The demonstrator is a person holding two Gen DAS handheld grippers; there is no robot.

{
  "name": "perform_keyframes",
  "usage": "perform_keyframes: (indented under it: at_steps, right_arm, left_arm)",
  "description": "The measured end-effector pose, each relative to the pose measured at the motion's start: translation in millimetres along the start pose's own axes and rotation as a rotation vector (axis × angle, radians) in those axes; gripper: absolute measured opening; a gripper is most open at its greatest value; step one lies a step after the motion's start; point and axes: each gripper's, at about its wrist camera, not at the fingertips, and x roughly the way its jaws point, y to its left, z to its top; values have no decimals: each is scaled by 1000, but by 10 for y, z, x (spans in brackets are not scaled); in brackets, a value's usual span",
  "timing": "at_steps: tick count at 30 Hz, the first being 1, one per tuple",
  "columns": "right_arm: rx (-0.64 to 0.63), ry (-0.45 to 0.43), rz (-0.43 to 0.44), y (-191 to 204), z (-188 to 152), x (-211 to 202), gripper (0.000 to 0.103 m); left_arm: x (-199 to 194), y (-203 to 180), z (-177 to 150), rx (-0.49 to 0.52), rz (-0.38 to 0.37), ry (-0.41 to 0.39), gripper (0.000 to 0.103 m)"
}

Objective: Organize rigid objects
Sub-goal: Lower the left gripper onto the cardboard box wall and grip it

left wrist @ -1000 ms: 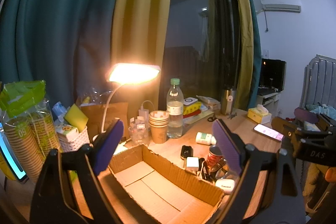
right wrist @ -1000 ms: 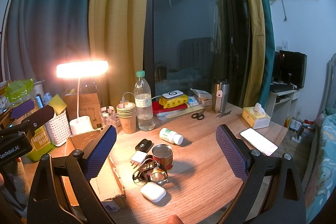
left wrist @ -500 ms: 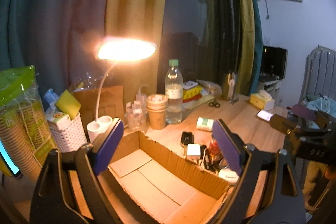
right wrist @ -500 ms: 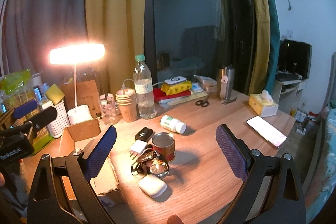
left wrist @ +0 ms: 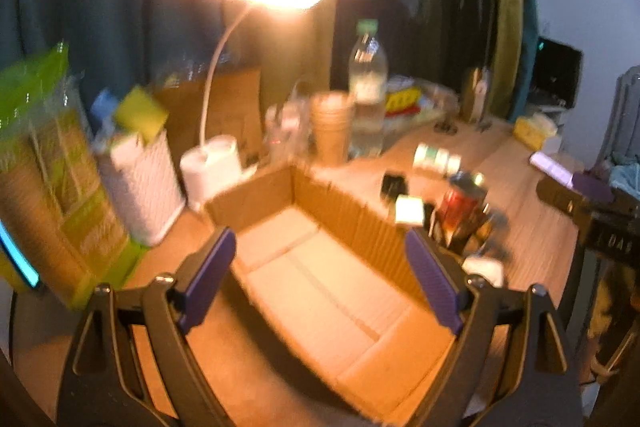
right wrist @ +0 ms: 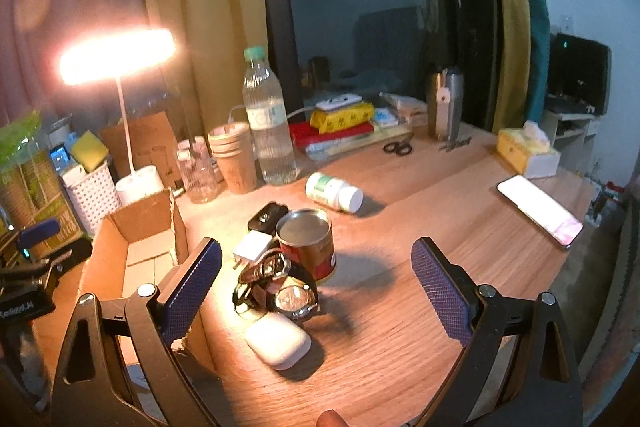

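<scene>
Just beside the open cardboard box [right wrist: 132, 247], a cluster is sitting on the wooden desk [right wrist: 440, 227]: red tin can [right wrist: 306, 241], white charger [right wrist: 252, 247], wristwatch [right wrist: 294, 297], white earbud case [right wrist: 278, 339]. Both the right gripper [right wrist: 316, 287] and the left gripper [left wrist: 320, 283] are gaping wide, holding nothing. A pill bottle [right wrist: 334, 191] is lying behind the can.

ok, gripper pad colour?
Dark blue-purple, with a fine cross-hatch texture; the pads show best in the right wrist view.
</scene>
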Motion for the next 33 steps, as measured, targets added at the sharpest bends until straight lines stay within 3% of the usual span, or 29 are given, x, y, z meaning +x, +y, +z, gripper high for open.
perform_keyframes:
  at_steps: [5,10,15,17,20,24,26,31,33]
  right_arm:
    - [4,46,18,-58,-114,198,97]
    - [10,77,37,-116,-230,318,97]
    - [20,81,44,-167,-299,319,97]
    - [26,81,44,-195,-300,314,97]
    - [33,81,46,-226,-298,299,97]
    - [34,85,51,-233,-312,303,97]
    - [31,88,55,-225,-324,308,97]
    - [33,96,58,-225,-343,345,97]
    - [31,101,57,-217,-349,363,97]
  left_arm:
    - [160,61,-251,-42,36,125,87]
    - [249,67,-393,-58,52,199,87]
    - [445,76,-463,-94,6,310,87]
    - [533,85,-489,-105,5,350,69]
    - [640,100,-544,-130,-20,411,57]
    - [657,94,-534,-116,-5,416,43]
    - [676,121,-530,-112,-2,419,30]
    - [748,231,-481,-76,14,412,14]
    - [825,281,-433,-46,18,408,12]
